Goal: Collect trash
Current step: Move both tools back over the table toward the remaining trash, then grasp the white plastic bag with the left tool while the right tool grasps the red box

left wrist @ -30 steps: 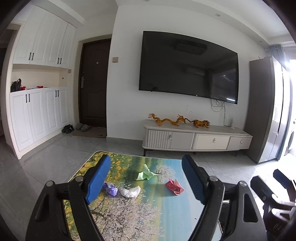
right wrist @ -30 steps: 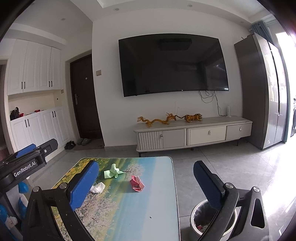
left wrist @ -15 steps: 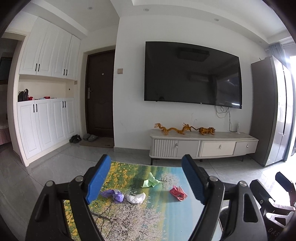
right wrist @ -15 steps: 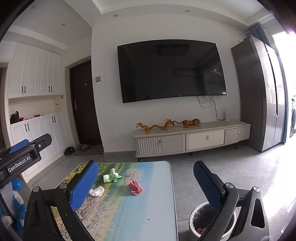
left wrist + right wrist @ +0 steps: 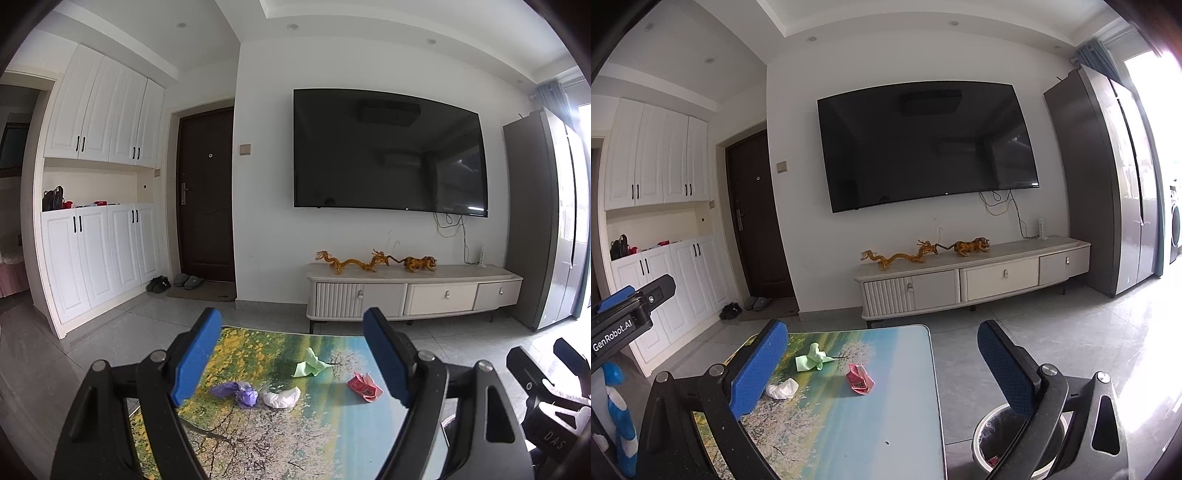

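Observation:
Several pieces of trash lie on a low table (image 5: 332, 443) with a landscape print: a purple wad (image 5: 236, 393), a white crumpled tissue (image 5: 281, 398), a green paper (image 5: 309, 363) and a red wrapper (image 5: 364, 386). In the right wrist view the white tissue (image 5: 782, 388), the green paper (image 5: 812, 358) and the red wrapper (image 5: 860, 379) show on the table (image 5: 886, 424). My left gripper (image 5: 291, 362) is open and empty, above the table's near side. My right gripper (image 5: 882, 369) is open and empty, over the table's right edge. A bin (image 5: 1001, 439) with a dark liner stands on the floor right of the table.
A TV cabinet (image 5: 410, 291) with dragon and tiger figures stands against the far wall under a large TV (image 5: 388, 155). A grey fridge (image 5: 535, 229) is at the right, white cupboards (image 5: 96, 251) and a dark door (image 5: 207, 195) at the left. Tiled floor surrounds the table.
Both views have tilted upward and drawn back a little, so the table and trash sit lower in frame. Both grippers stay open and the trash has not moved.

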The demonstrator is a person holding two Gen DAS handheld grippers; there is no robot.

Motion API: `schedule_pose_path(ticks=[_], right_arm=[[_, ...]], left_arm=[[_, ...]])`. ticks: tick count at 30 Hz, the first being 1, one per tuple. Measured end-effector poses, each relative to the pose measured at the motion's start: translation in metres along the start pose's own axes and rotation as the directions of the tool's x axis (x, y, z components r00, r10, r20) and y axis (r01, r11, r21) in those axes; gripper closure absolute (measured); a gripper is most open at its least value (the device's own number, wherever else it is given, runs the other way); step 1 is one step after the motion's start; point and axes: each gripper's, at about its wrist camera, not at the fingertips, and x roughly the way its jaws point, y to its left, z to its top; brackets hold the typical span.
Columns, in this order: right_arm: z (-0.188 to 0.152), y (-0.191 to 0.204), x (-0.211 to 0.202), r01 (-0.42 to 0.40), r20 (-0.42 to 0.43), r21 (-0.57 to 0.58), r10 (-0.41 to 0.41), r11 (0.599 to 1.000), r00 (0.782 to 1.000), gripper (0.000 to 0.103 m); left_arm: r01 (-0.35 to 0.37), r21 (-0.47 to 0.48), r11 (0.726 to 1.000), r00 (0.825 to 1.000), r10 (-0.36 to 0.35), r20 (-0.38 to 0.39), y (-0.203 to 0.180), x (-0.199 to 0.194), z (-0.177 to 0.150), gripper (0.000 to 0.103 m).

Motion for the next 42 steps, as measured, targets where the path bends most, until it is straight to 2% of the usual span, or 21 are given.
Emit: schedule_pose_path(ticks=[15,24,31,35,37,42], right_arm=[[-0.003,-0.002,0.003,-0.041,-0.006,0.044,0.041,0.998,0.999,0.000],[-0.011,-0.003,0.019,-0.058,-0.061,0.054,0.061,0.997,0.996,0.000],[-0.026,0.001,0.044,-0.075,-0.153,0.028,0.078,0.997,0.985,0.000],[-0.044,0.006,0.074,-0.087,-0.252,-0.032,0.076,0.996,0.965,0.000],[-0.055,0.008,0.097,-0.090,-0.309,-0.057,0.068,0.994,0.949,0.000],[-0.076,0.006,0.162,-0.111,-0.421,-0.055,0.078,0.992,0.904,0.002]], left_arm=[[0.000,0.051,0.999,1.000,0.001,-0.020,-0.010,0.010,-0.006,0.025],[0.003,0.067,0.998,0.998,0.001,-0.057,-0.013,0.029,-0.013,0.025],[0.016,0.083,0.996,0.991,-0.005,-0.132,-0.006,0.069,-0.024,0.025],[0.087,0.089,0.992,0.974,-0.066,-0.217,0.004,0.109,-0.042,0.025],[0.132,0.097,0.986,0.959,-0.102,-0.265,0.013,0.131,-0.053,0.025],[0.286,0.131,0.949,0.888,-0.211,-0.408,0.034,0.184,-0.088,0.025]])
